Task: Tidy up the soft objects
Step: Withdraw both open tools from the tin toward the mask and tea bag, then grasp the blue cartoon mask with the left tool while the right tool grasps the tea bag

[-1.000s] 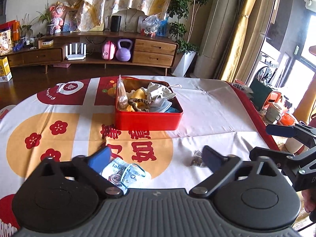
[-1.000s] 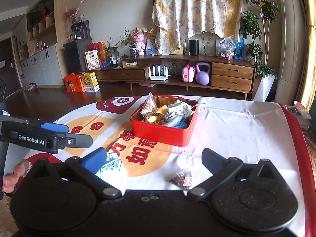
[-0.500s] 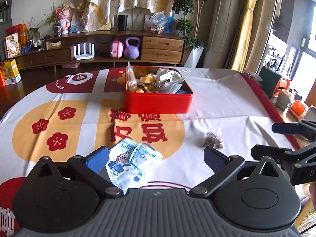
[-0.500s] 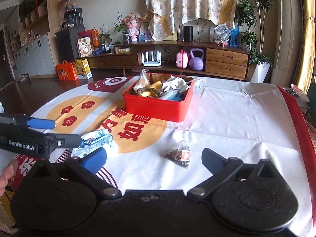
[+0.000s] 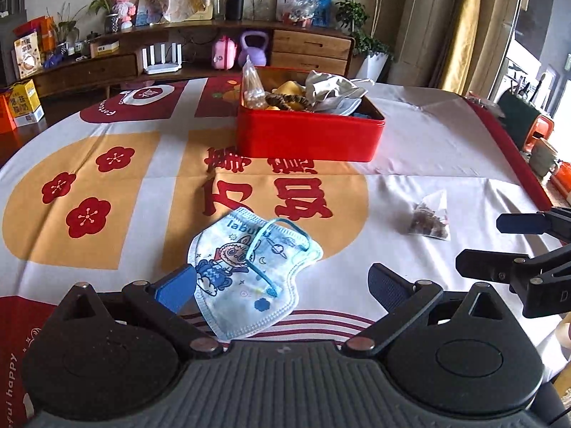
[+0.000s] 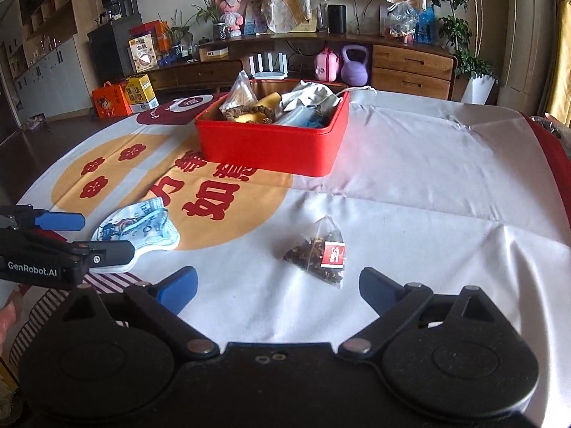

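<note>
A blue printed face mask (image 5: pixel 249 267) lies flat on the tablecloth between the fingers of my open left gripper (image 5: pixel 282 283); it also shows in the right wrist view (image 6: pixel 137 235). A clear tea bag with a red tag (image 6: pixel 321 255) lies just ahead of my open right gripper (image 6: pixel 278 285), and it shows in the left wrist view (image 5: pixel 430 219). A red tin box (image 5: pixel 310 133) filled with soft items stands further back on the table; it also shows in the right wrist view (image 6: pixel 271 142). Both grippers are empty.
The table has a white, orange and red cloth (image 5: pixel 107 196). Its right edge has a red border (image 6: pixel 549 164). A wooden sideboard (image 5: pixel 178 57) with a purple kettlebell stands behind. The left gripper (image 6: pixel 53 246) shows at the left of the right wrist view.
Both grippers have pulled back and tilted down, so the mask and the tea bag now lie further ahead in view. Nothing was taken hold of.
</note>
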`<action>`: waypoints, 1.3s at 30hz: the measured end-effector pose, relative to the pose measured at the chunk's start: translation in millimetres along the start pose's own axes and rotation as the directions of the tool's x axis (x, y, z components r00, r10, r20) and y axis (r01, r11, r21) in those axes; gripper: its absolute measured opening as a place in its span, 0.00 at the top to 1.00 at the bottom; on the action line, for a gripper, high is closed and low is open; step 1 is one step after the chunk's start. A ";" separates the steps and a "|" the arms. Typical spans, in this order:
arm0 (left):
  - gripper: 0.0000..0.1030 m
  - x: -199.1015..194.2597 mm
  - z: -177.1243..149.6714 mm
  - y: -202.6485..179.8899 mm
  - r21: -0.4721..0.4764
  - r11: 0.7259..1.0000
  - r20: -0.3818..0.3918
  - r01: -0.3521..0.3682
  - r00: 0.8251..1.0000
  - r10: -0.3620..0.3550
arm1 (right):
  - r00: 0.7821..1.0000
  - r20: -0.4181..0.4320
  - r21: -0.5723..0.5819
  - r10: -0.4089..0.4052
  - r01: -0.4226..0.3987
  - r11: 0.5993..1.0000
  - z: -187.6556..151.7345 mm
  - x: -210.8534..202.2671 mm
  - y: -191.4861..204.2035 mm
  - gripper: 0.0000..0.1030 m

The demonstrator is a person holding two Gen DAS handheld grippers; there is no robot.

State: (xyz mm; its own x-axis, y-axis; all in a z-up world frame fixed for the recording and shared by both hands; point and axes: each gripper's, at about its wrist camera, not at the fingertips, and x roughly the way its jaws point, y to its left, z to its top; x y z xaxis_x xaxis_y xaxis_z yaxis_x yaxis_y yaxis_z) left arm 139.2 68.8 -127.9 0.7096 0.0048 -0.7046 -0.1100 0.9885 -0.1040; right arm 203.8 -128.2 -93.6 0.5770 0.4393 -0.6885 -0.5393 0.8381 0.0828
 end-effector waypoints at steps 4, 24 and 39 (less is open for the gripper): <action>0.00 10.9 0.1 3.3 0.003 0.999 0.022 -0.041 0.999 0.041 | 0.999 -0.024 0.004 -0.031 0.031 1.000 2.9 18.2 -8.7 0.16; 0.08 51.4 -0.2 3.4 0.078 0.991 -0.002 -0.107 0.994 0.107 | 0.995 -0.071 0.007 -0.070 0.071 0.997 14.5 62.6 -20.5 0.44; 0.50 46.1 3.7 9.3 0.049 0.989 0.027 -0.138 0.990 0.137 | 0.995 -0.045 0.020 -0.088 0.089 0.996 15.3 57.4 -20.4 0.77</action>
State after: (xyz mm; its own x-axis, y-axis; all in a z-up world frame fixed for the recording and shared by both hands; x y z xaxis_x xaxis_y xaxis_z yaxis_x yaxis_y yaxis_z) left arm 173.4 78.7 -158.8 0.7066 0.1442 -0.6928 -0.1727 0.9846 0.0288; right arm 257.3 -115.1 -123.8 0.5942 0.3492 -0.7245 -0.4738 0.8799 0.0356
